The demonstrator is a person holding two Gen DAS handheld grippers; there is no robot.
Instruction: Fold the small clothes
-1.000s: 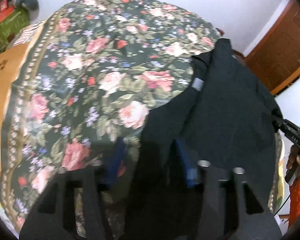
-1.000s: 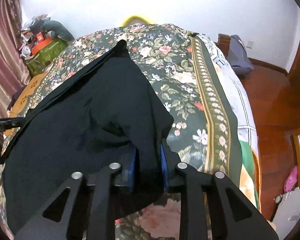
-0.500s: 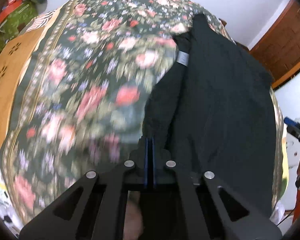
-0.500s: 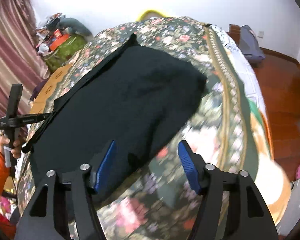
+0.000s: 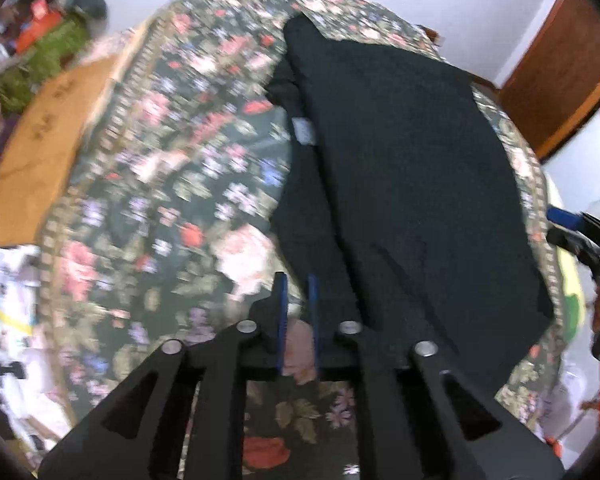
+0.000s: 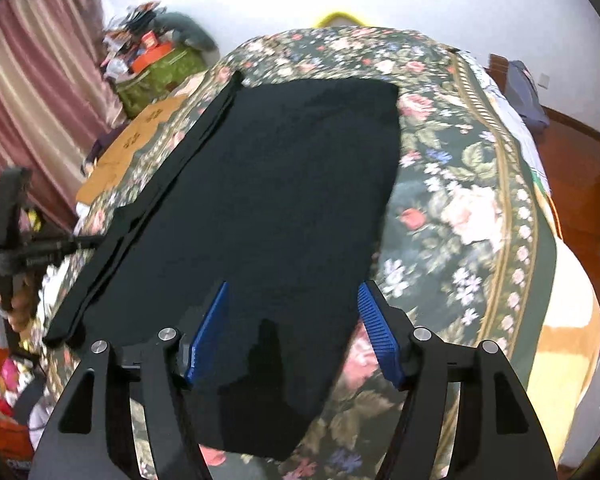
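A black garment [image 6: 268, 208] lies folded lengthwise on the floral bedspread [image 6: 460, 184]. In the left wrist view the garment [image 5: 400, 168] shows a small grey label near its left edge. My right gripper [image 6: 294, 296] is open and empty, held above the garment's near end. My left gripper [image 5: 297, 284] stands slightly open and empty, its blue pads a narrow gap apart, just off the garment's left edge over the bedspread [image 5: 172, 184]. Each gripper shows at the edge of the other's view.
A wooden board [image 5: 36, 152] lies at the bed's left side. Cluttered boxes and a green bag [image 6: 156, 68] stand at the far left by a curtain. A grey bag [image 6: 524, 92] sits on the wooden floor to the right. A wooden door [image 5: 572, 56] is at the right.
The right gripper let go of the garment, opened wide and drew back. The left gripper closed on the garment's edge, then opened slightly and pulled back; the garment now lies flat.
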